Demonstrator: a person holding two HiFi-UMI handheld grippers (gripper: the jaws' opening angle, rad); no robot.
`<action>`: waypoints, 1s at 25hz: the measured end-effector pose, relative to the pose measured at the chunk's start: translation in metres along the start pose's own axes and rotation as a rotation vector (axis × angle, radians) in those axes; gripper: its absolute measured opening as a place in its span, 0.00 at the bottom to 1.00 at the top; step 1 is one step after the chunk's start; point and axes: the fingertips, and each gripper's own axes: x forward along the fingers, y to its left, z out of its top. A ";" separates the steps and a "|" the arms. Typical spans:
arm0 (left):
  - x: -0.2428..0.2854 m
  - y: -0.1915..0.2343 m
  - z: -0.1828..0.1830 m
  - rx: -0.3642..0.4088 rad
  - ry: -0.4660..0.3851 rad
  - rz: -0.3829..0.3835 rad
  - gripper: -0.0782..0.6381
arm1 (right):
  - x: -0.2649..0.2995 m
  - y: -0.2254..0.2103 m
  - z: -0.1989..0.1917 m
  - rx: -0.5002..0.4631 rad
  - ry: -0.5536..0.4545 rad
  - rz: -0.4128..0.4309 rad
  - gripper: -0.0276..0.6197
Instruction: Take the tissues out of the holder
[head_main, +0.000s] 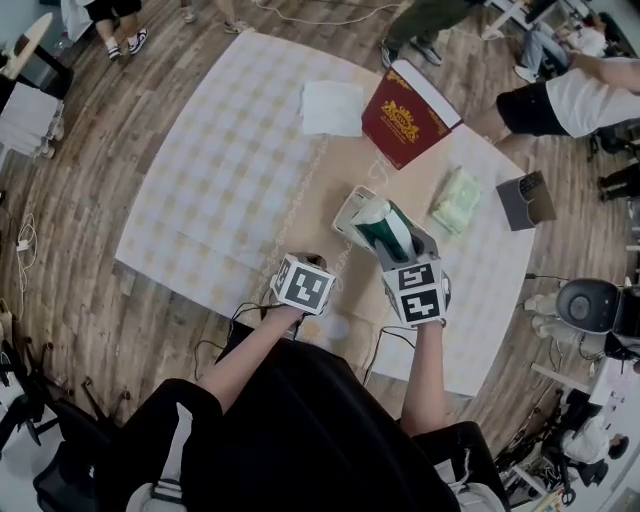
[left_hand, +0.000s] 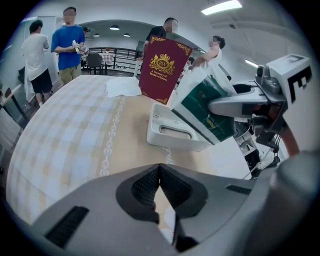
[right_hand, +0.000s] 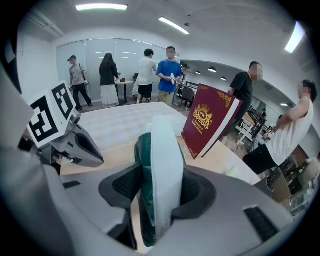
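A green-and-white tissue pack (head_main: 381, 228) hangs tilted just above the white holder (head_main: 350, 208), with my right gripper (head_main: 388, 236) shut on it. In the right gripper view the tissue pack (right_hand: 161, 165) fills the gap between the dark pads, edge-on. From the left gripper view the holder (left_hand: 172, 133) rests on the tan runner, and the tissue pack (left_hand: 204, 107) is lifted out at its right end. My left gripper (left_hand: 159, 172) is shut on nothing, low over the table's near edge, left of the right gripper (left_hand: 235, 105).
A dark red book (head_main: 405, 115) stands upright behind the holder. A white folded cloth (head_main: 332, 107) lies to its left. A pale green tissue pack (head_main: 456, 200) and a grey box (head_main: 525, 200) lie at the right. People stand around the checked table (head_main: 220, 170).
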 end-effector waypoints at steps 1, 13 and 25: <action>-0.001 -0.001 0.001 0.002 -0.004 0.002 0.12 | -0.002 0.003 0.000 0.002 -0.003 0.003 0.34; -0.024 0.002 -0.011 0.030 -0.037 -0.012 0.12 | -0.017 0.058 -0.006 0.069 0.002 0.028 0.34; -0.043 -0.016 -0.042 0.084 -0.034 -0.042 0.12 | -0.046 0.097 -0.043 0.184 0.014 0.003 0.34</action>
